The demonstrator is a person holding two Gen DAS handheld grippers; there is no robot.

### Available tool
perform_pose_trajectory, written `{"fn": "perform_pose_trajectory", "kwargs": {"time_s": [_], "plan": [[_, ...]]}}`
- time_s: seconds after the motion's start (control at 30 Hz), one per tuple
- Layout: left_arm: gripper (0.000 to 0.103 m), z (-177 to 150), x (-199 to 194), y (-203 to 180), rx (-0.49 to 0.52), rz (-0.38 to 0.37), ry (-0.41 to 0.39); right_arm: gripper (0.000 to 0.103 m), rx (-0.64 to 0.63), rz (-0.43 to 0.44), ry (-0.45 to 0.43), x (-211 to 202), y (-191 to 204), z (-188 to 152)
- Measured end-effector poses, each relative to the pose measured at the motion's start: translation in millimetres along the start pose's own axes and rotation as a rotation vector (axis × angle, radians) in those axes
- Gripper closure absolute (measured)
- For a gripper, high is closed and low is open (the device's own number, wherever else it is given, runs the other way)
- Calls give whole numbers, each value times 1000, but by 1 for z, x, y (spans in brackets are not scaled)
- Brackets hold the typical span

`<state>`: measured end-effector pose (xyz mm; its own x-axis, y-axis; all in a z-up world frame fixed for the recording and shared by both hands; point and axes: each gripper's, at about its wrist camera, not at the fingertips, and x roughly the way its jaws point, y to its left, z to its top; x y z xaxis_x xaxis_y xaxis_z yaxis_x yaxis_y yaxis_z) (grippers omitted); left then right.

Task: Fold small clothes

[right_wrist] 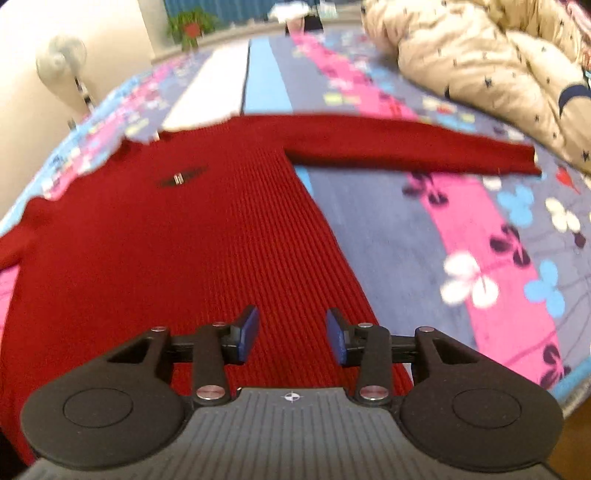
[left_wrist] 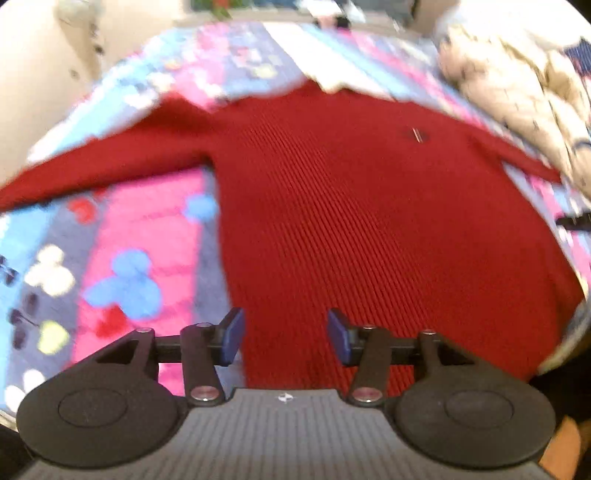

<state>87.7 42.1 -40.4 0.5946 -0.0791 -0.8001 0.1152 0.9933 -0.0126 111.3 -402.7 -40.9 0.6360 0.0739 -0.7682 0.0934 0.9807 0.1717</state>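
A small red ribbed sweater (left_wrist: 369,221) lies flat on a patterned bed, with both sleeves spread outward. It also shows in the right wrist view (right_wrist: 166,251), with its right sleeve (right_wrist: 406,147) stretched out to the right. My left gripper (left_wrist: 286,336) is open and empty, hovering over the sweater's lower left hem. My right gripper (right_wrist: 291,336) is open and empty, hovering over the sweater's lower right hem. A small dark logo (right_wrist: 181,177) sits on the chest.
The bed cover (right_wrist: 480,240) is striped pink, blue and grey with flower shapes. A beige star-print quilt (right_wrist: 480,66) is bunched at the far right. A fan (right_wrist: 61,59) and a potted plant (right_wrist: 190,26) stand beyond the bed's far left.
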Motion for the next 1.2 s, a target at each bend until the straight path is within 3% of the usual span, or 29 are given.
{"fn": "perform_pose_trajectory", "kwargs": {"time_s": [0.1, 0.3, 0.4, 0.5, 0.57, 0.7, 0.73, 0.77, 0.8, 0.87, 1.2], "plan": [[46, 15, -10, 6, -27, 46, -98, 61, -16, -13, -76, -5, 10, 9], [27, 64, -30, 22, -8, 110, -286, 61, -48, -33, -299, -25, 21, 28], [20, 93, -33, 37, 8, 125, -335, 60, -76, -26, -370, -38, 22, 46], [18, 120, -31, 52, 28, 139, -358, 46, -138, -21, -429, -50, 21, 70], [17, 130, -24, 64, 44, 165, -356, 28, -191, -40, -422, -47, 22, 81], [17, 127, 12, 83, 66, 257, -339, 27, -254, -140, -362, -8, 23, 74], [17, 118, 25, 87, 75, 274, -302, 33, -266, -172, -286, 4, 27, 76], [19, 120, 39, 87, 99, 304, -198, 35, -266, -186, -274, 11, 30, 78], [22, 121, 44, 87, 100, 332, -168, 35, -268, -195, -279, 14, 33, 79], [19, 123, 40, 90, 70, 305, -215, 35, -291, -203, -252, 24, 38, 81], [19, 140, 45, 99, -64, 242, -231, 35, -313, -214, -183, 47, 48, 83]]}}
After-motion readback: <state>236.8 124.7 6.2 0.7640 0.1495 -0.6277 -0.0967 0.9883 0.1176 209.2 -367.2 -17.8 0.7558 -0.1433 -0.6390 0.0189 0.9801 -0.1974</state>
